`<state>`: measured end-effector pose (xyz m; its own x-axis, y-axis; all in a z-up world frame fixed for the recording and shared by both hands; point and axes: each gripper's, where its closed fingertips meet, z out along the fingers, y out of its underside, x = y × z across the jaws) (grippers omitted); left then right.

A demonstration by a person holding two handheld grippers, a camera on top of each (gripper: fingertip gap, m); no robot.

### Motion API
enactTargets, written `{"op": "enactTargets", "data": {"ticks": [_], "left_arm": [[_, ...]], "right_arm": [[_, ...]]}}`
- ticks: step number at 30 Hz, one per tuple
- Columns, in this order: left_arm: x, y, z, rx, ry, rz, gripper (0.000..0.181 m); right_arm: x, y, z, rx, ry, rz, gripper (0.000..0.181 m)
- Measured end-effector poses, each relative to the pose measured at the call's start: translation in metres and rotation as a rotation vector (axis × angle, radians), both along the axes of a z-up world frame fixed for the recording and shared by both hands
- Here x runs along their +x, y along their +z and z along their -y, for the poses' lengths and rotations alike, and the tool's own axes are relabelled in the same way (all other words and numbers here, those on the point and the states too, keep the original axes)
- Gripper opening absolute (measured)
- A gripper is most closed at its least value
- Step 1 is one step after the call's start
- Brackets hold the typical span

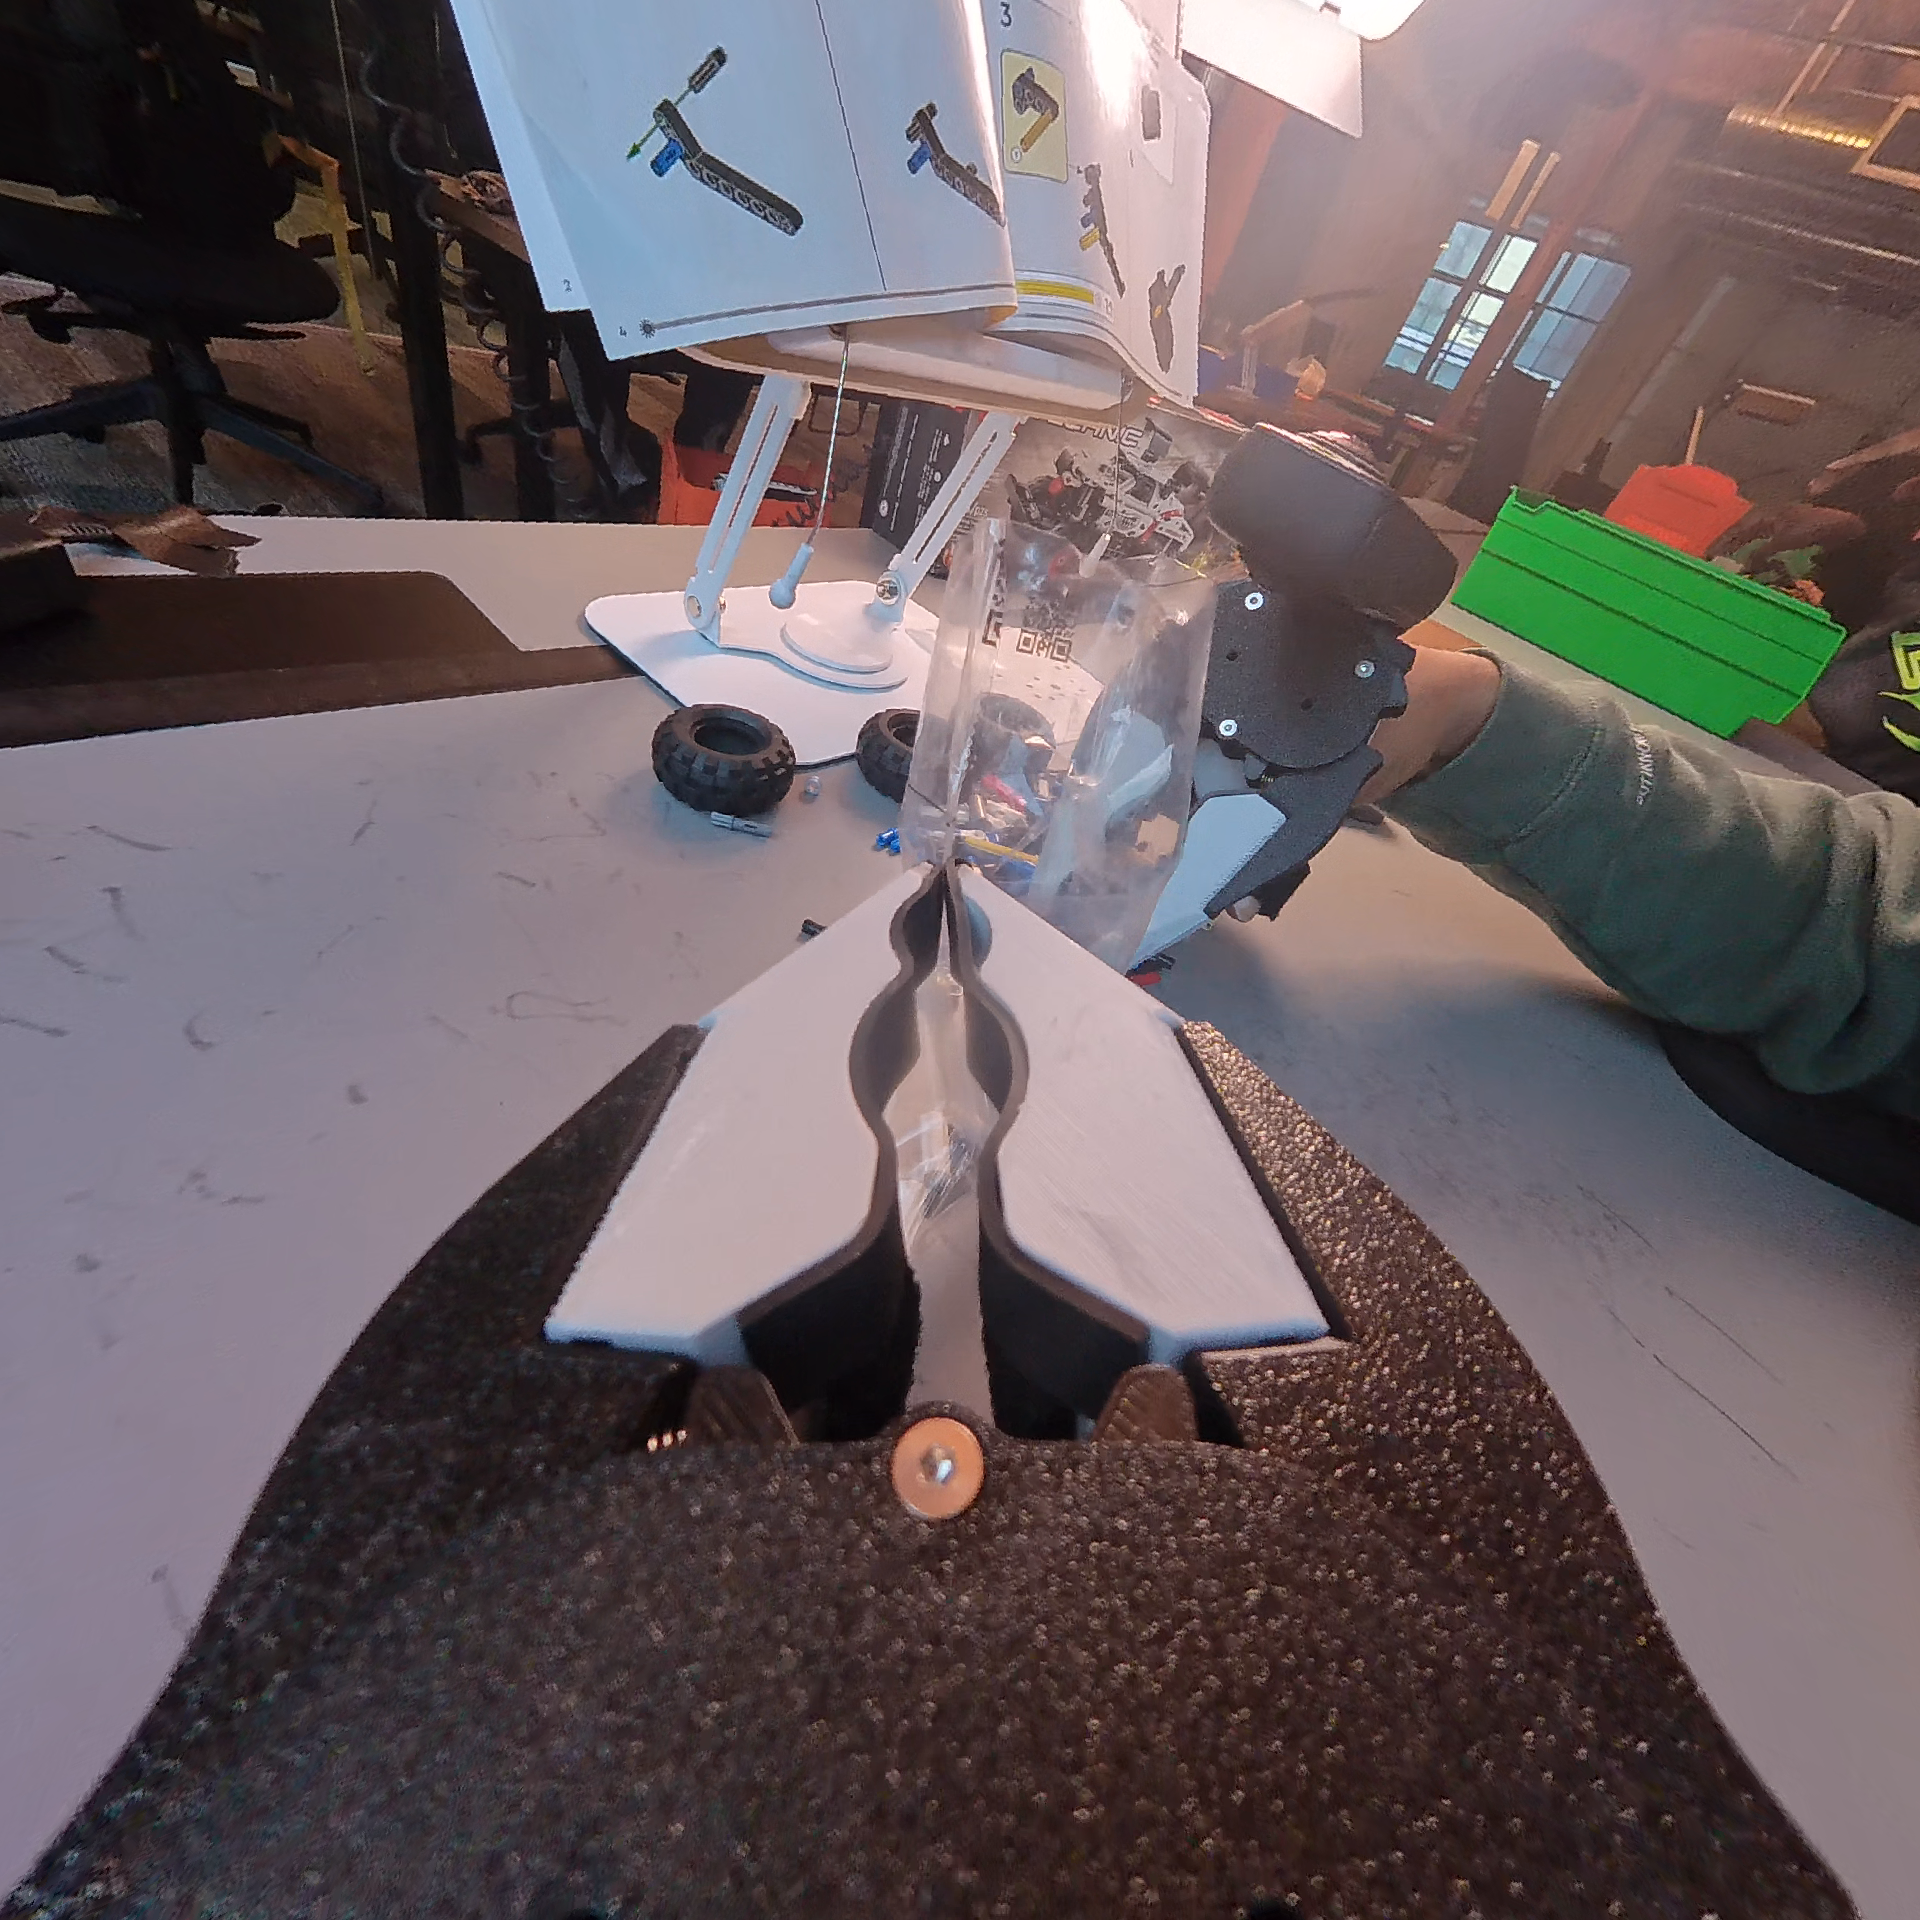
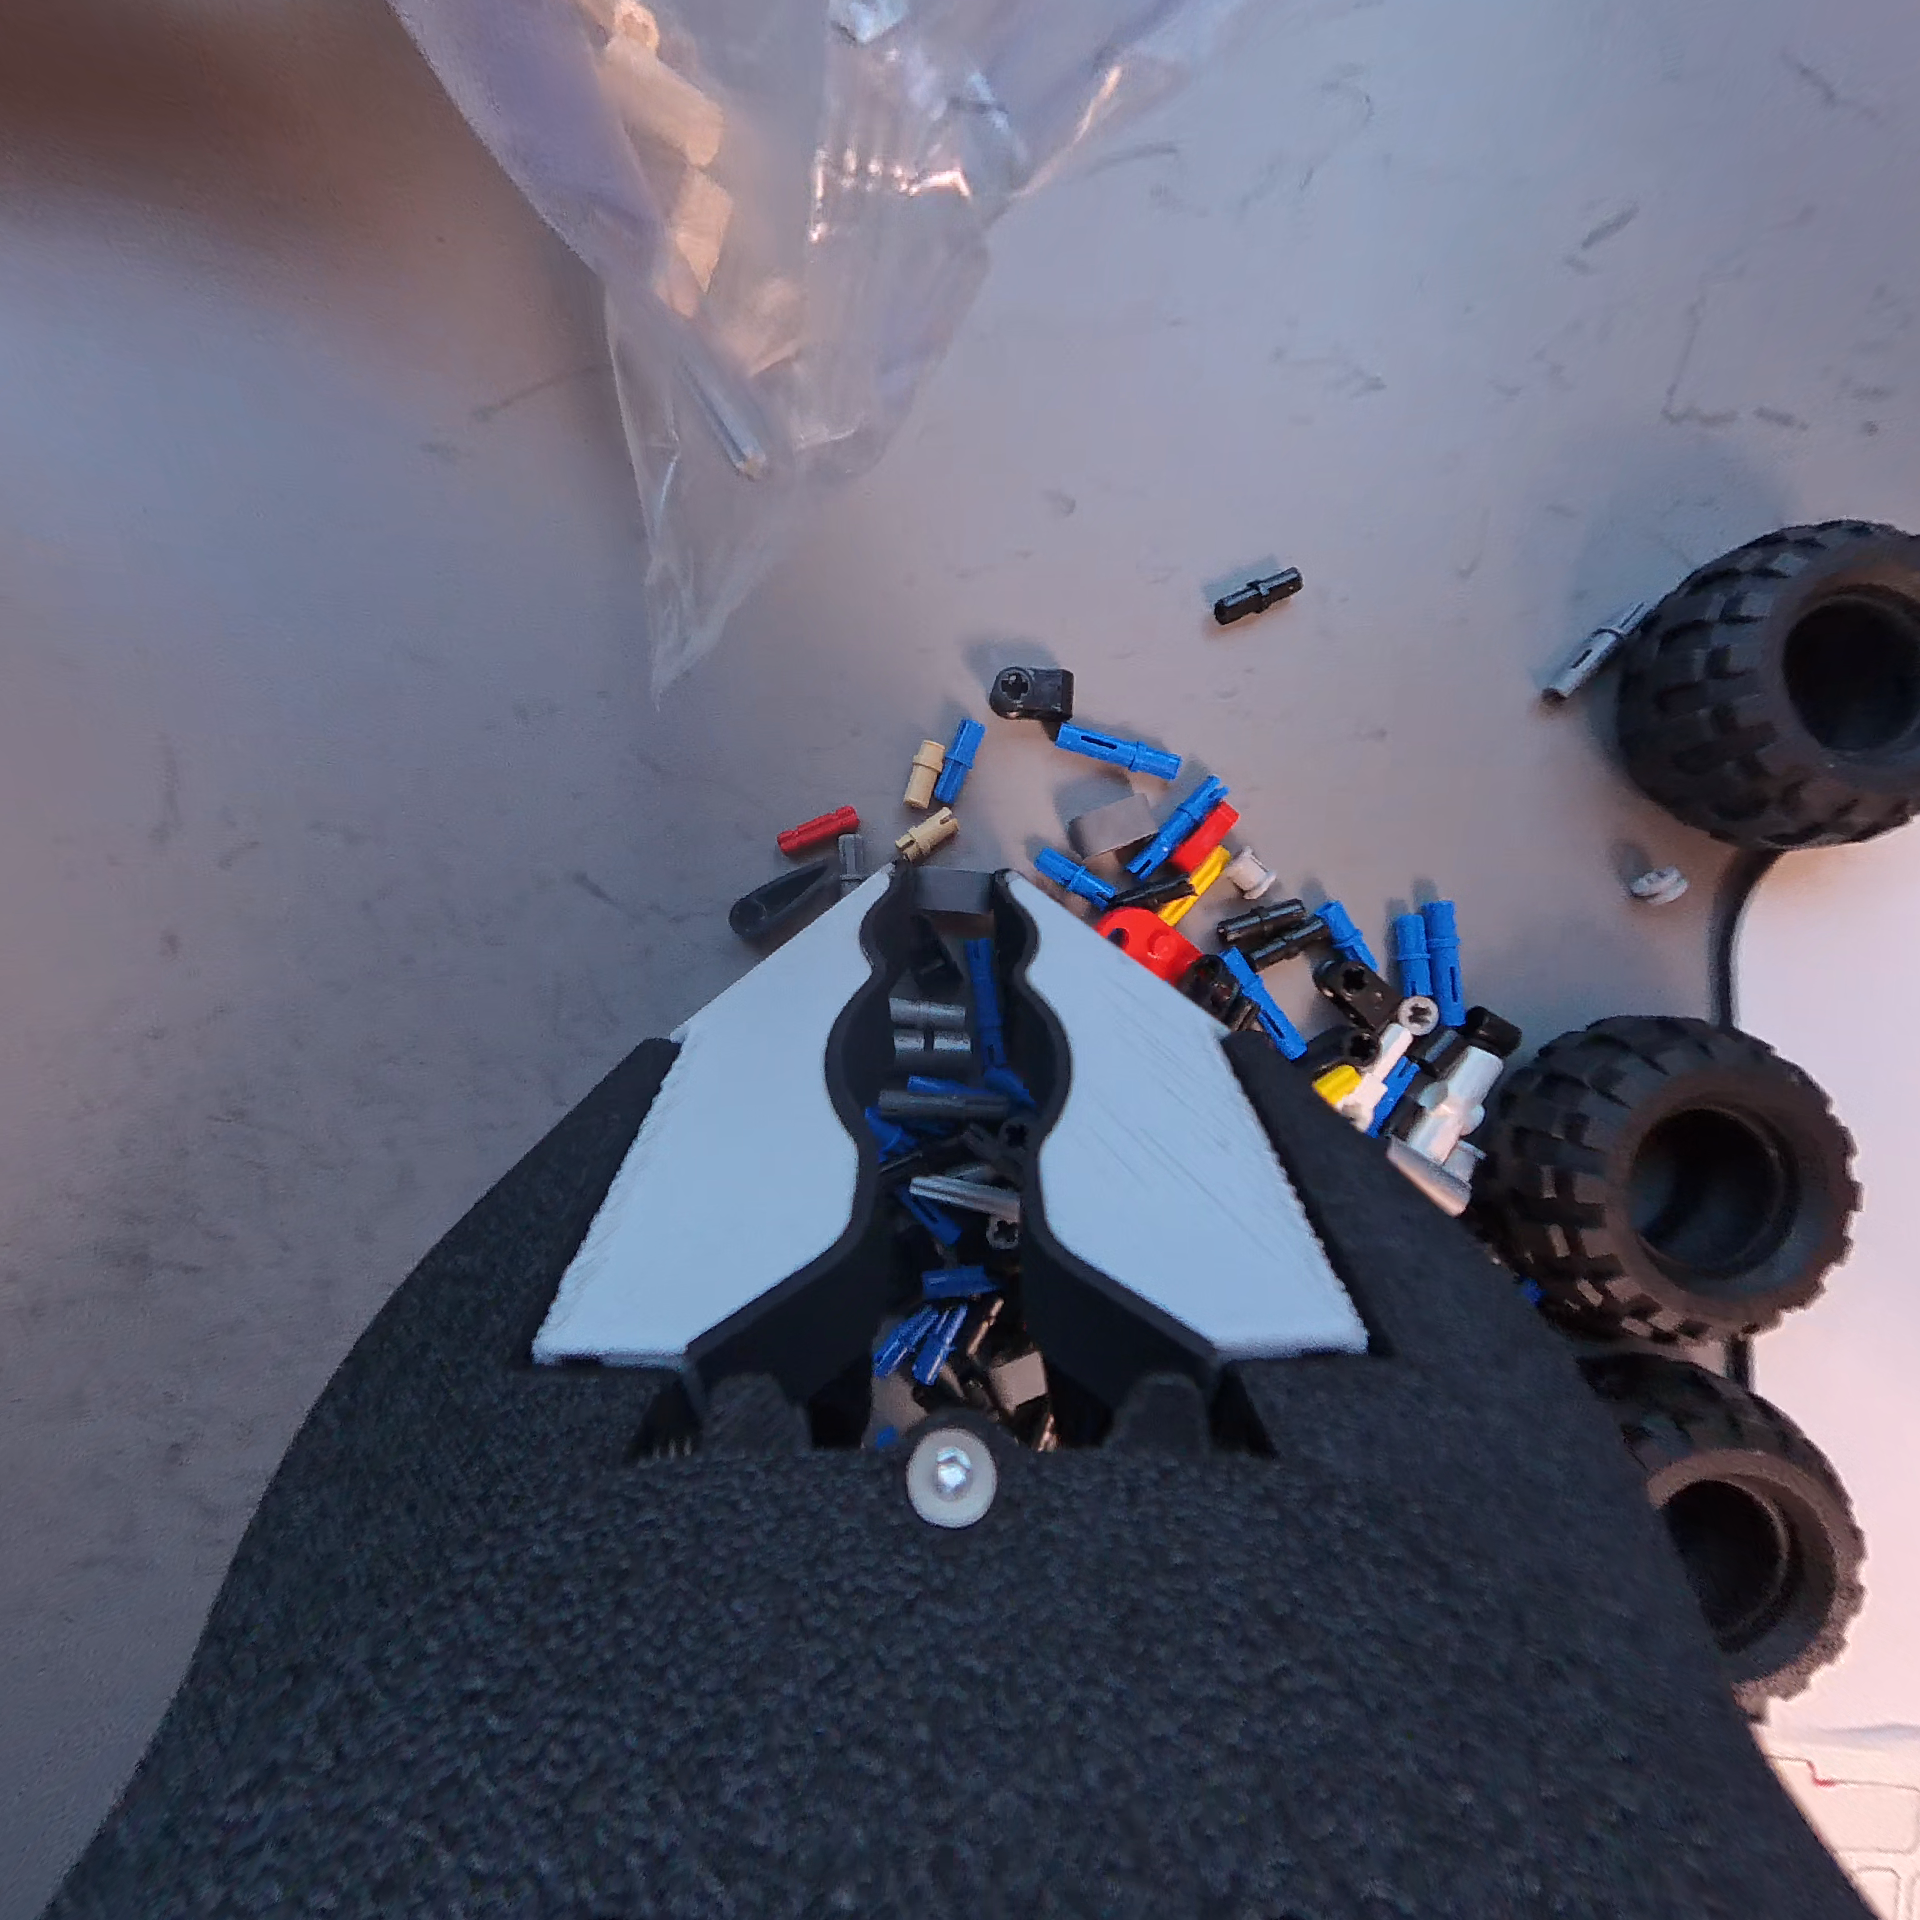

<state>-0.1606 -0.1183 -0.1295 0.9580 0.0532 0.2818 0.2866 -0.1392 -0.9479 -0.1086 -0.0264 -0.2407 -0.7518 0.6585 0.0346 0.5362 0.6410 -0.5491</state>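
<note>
Left gripper (image 1: 943, 883) pinches crinkly clear bag (image 1: 1049, 727); right gripper (image 2: 943, 883), slightly spread, hovers over small plastic pins (image 2: 1174, 831) beside knobbly tyres (image 2: 1673, 1174) on scuffed counter (image 2: 312, 831).

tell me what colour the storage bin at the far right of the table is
Bright green; the storage bin shows best in the left wrist view.

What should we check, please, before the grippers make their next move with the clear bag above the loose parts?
1. Left gripper clamped on clear plastic bag: ok.
2. Right gripper empty: cannot tell; jaws slightly apart above the parts pile.
3. Bag emptied: not ok; pieces remain inside.
4. Parts kept together: not ok; a black pin lies apart.
5. Tyres beside the pile, resting on the table: ok.
</note>
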Motion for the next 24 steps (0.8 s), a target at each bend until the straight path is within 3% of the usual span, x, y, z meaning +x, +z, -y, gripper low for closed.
{"op": "enactTargets", "data": {"ticks": [4, 6, 11, 13, 17, 20, 24], "left_arm": [[0.001, 0.0, 0.0, -0.002, -0.004, -0.001, 0.0], [0.001, 0.0, 0.0, -0.001, -0.003, -0.003, 0.0], [0.003, -0.002, -0.002, -0.006, -0.013, 0.005, 0.0], [0.006, -0.003, -0.004, -0.01, -0.027, 0.005, 0.0], [0.014, -0.003, -0.007, -0.004, -0.049, -0.019, 0.0], [0.015, -0.001, -0.007, 0.002, -0.046, -0.026, 0.0], [0.006, -0.001, -0.004, 0.003, -0.006, -0.021, 0.0]], "right_arm": [[0.002, 0.005, -0.004, -0.003, 0.011, -0.013, 0.014], [0.002, 0.027, -0.006, -0.074, -0.001, -0.047, 0.014], [0.0, 0.143, 0.005, -0.378, 0.057, -0.334, 0.014], [-0.004, 0.176, 0.011, -0.457, 0.055, -0.418, 0.014], [-0.018, 0.166, 0.029, -0.401, 0.076, -0.404, 0.016], [-0.025, 0.166, 0.034, -0.449, 0.061, -0.42, 0.035], [-0.031, 0.18, 0.008, -0.57, -0.009, -0.446, 0.035]]}}
